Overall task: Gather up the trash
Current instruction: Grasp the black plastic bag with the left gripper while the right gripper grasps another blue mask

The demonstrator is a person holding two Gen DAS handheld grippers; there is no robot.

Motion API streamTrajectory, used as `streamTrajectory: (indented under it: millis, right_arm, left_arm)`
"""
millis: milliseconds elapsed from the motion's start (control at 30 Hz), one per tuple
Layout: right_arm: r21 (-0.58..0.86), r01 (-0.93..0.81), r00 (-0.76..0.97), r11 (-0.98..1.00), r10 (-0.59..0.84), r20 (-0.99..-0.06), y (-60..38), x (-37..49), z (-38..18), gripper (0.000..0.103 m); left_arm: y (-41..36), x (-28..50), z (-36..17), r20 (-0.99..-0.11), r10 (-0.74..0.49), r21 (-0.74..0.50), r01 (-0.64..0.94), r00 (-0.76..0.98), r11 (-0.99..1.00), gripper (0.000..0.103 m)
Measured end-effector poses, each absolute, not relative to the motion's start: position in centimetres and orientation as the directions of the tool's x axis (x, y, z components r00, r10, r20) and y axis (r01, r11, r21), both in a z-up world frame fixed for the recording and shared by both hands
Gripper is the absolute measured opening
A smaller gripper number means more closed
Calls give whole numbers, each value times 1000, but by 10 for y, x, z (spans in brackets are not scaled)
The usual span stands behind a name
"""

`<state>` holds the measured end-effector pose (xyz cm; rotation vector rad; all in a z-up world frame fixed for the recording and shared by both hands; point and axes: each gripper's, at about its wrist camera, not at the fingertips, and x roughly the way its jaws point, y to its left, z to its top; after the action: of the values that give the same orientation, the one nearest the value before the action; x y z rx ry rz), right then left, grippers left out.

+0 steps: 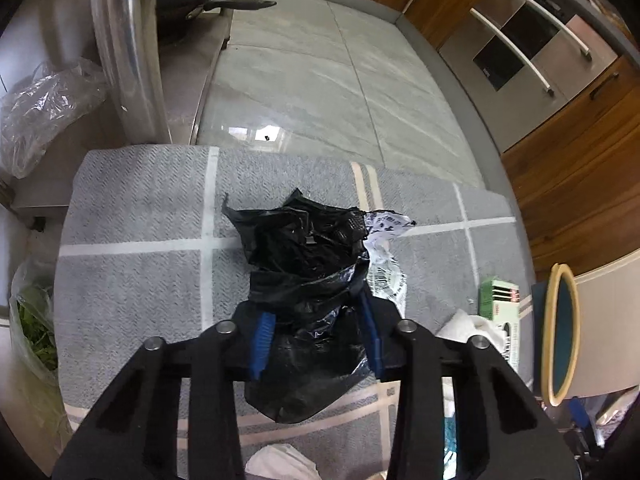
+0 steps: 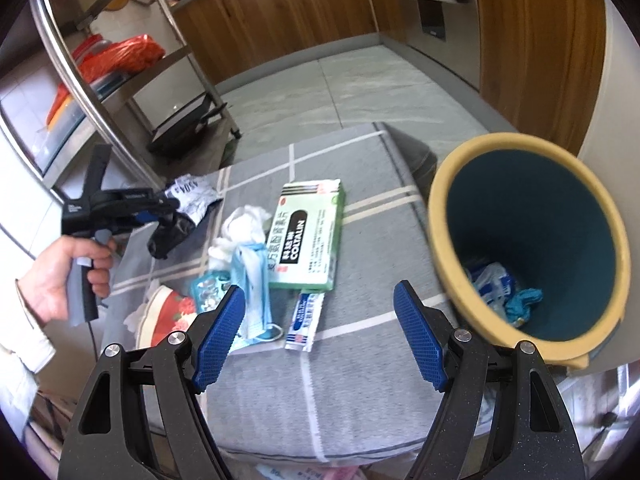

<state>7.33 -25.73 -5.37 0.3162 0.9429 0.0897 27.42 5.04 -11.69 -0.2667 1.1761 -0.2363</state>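
My left gripper (image 1: pixel 316 332) is shut on a crumpled black plastic bag (image 1: pixel 304 256) and holds it above the grey checked cloth (image 1: pixel 140 208). A white printed wrapper (image 1: pixel 386 228) hangs with the bag. In the right wrist view the left gripper (image 2: pixel 168 210) holds the bag (image 2: pixel 170 236) at the cloth's left side. My right gripper (image 2: pixel 320 332) is open and empty above the cloth's near part. A teal bin with a yellow rim (image 2: pixel 532 236) stands at the right, with some trash inside.
On the cloth (image 2: pixel 360 380) lie a green medicine box (image 2: pixel 308 236), white tissue (image 2: pixel 240 224), a blue face mask (image 2: pixel 252 280), a blister pack (image 2: pixel 208 288), a small sachet (image 2: pixel 304 320) and a red floral wrapper (image 2: pixel 168 312). A steel shelf rack (image 2: pixel 100 80) stands left.
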Motion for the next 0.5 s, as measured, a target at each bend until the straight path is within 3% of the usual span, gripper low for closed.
streamTrajectory:
  millis: [133,500]
  right_arm:
    - [315,44,580,948,233,-781,-246,76,-56,77]
    - [282,-28,563,959,248,-788,-195,95,-61,75]
  left_arm:
    - [63,267,-94,-846,-332,-341,56,417,938,25]
    - [105,239,-35,-746,-374,-419,48,551,907,24]
